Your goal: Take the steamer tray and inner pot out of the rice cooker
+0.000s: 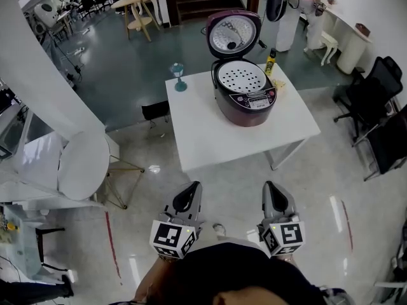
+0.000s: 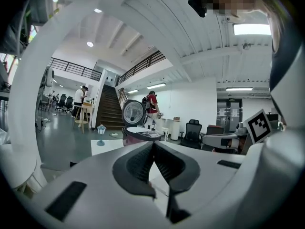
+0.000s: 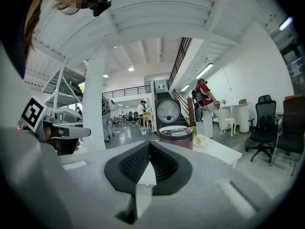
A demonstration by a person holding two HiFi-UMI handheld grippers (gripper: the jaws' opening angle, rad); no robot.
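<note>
A dark purple rice cooker stands on a white table with its lid swung up. Inside lies a round white steamer tray with holes; the inner pot under it is hidden. The cooker also shows ahead in the left gripper view and the right gripper view. My left gripper and right gripper are held side by side over the floor, well short of the table. Both are shut and hold nothing, pads meeting tip to tip.
A small blue lantern-like ornament stands at the table's far left corner. A yellow bottle stands to the right of the cooker. A white round chair sits left, black office chairs right. A person stands beyond the table.
</note>
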